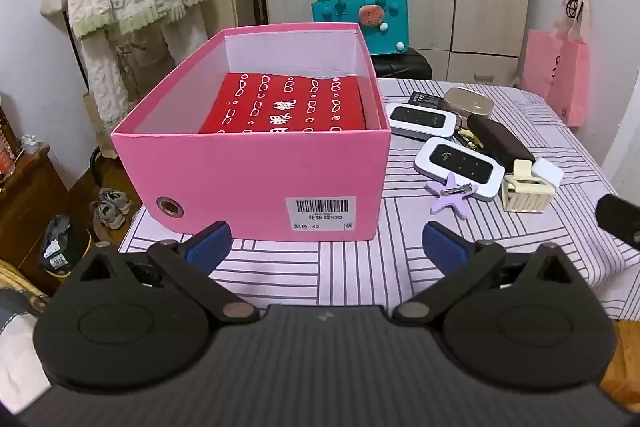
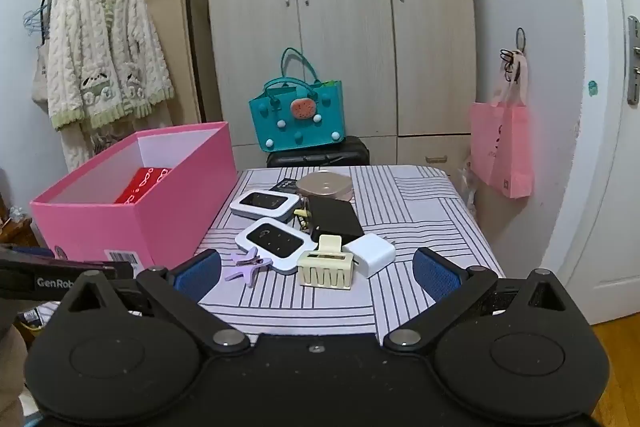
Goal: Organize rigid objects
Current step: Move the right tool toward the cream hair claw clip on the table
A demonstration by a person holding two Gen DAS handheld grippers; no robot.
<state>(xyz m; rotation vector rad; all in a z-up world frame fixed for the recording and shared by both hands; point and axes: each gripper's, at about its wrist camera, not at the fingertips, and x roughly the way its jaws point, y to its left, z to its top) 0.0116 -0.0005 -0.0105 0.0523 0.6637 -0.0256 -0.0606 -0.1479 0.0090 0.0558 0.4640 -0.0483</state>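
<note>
Left gripper (image 1: 326, 245): fingers spread wide, empty, hovering over the table (image 1: 360, 267) just before the pink box (image 1: 256, 183).
Right gripper (image 2: 316, 273): fingers wide apart, holding nothing, facing the cluster.
Cream hair claw (image 2: 325, 263): nearest the right gripper; likely light, stiff, springy; pinch across its solid top bar.
White charger cube (image 2: 370, 254): beside the claw; smooth, probably slippery; grip flat sides.
Purple star clip (image 2: 249, 264): thin, low; hard to pinch.
White routers (image 2: 276, 239): flat, glossy; take by the long edges.
Pink box: open, red carton (image 1: 288, 107) inside.
</note>
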